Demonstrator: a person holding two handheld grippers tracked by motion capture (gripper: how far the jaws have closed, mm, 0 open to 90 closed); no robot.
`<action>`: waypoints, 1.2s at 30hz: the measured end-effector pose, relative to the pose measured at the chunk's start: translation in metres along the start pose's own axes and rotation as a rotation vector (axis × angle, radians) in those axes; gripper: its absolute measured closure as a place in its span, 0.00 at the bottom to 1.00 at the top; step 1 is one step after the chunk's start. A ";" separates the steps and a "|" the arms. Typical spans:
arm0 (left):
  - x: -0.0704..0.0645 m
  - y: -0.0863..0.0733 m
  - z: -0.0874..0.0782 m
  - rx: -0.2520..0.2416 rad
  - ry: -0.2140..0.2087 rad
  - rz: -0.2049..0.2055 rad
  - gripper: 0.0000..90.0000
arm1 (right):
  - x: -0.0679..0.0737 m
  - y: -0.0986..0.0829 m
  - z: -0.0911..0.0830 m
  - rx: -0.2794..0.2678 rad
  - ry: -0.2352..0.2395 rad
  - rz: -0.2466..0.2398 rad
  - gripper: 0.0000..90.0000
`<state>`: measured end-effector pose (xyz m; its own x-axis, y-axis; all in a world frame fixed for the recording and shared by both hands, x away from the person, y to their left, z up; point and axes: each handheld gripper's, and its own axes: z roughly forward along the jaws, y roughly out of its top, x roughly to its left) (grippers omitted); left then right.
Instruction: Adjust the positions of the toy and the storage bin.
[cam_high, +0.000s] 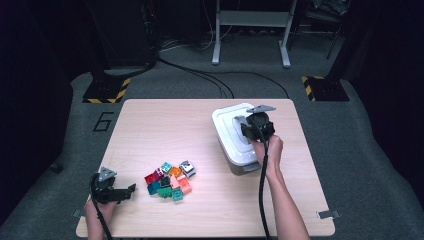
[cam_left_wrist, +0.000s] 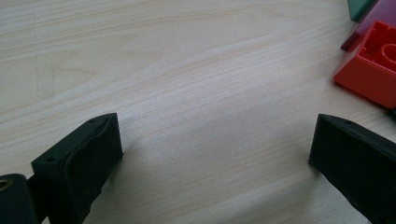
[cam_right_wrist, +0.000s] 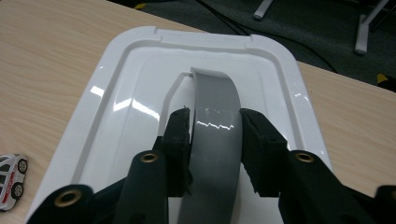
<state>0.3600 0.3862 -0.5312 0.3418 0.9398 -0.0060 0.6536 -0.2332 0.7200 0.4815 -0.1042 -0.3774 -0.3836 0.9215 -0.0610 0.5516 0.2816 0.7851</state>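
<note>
Lidded box with grey handle, held by right claw

Box (cam_high: 235, 137): white lid over a grey body, standing on the table (cam_high: 165, 120) toward its far right part. All places below are given from this box.

Lid (cam_right_wrist: 140, 84): glossy white, rounded corners, raised rim with a sunken middle. It sits on the box.

Handle (cam_right_wrist: 215, 126): grey curved strap, arched along the middle of the lid.

Right claw (cam_right_wrist: 215, 135): above the lid's middle, one jaw on each side of the handle. The jaws stand close against the strap's edges, pinching it. In the high view the right claw (cam_high: 256, 125) sits over the box's top, with a hand behind it on the near side.

Left claw (cam_left_wrist: 212, 149): well apart from the box, at the table's near left corner. Its jaws are spread wide over bare wood with nothing between them. In the high view it shows as the left claw (cam_high: 115, 192), low over the table.

Bricks (cam_high: 170, 180): a loose heap of coloured toy blocks, red, orange, pink, green and teal, lying left of and nearer than the box, between it and the left claw. A red brick (cam_left_wrist: 371, 70) lies just beyond the left claw's jaws.

Toy car (cam_right_wrist: 11, 179): small, white, on the table just beside the box, on the side toward the bricks.
</note>
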 end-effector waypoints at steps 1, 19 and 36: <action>0.000 0.000 0.000 0.000 0.000 0.000 0.03 | 0.000 0.000 0.000 0.000 0.000 0.000 0.73; 0.000 0.000 0.000 0.000 -0.001 -0.001 0.03 | -0.007 0.005 0.009 -0.013 0.070 0.009 0.74; 0.000 0.000 0.000 -0.001 0.004 0.001 0.03 | 0.008 0.012 0.015 -0.011 0.167 -0.015 0.75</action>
<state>0.3599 0.3861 -0.5312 0.3402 0.9403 -0.0026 0.6528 -0.2342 0.7204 0.4956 -0.0891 -0.3776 -0.5102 0.8595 0.0299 0.5368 0.2911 0.7919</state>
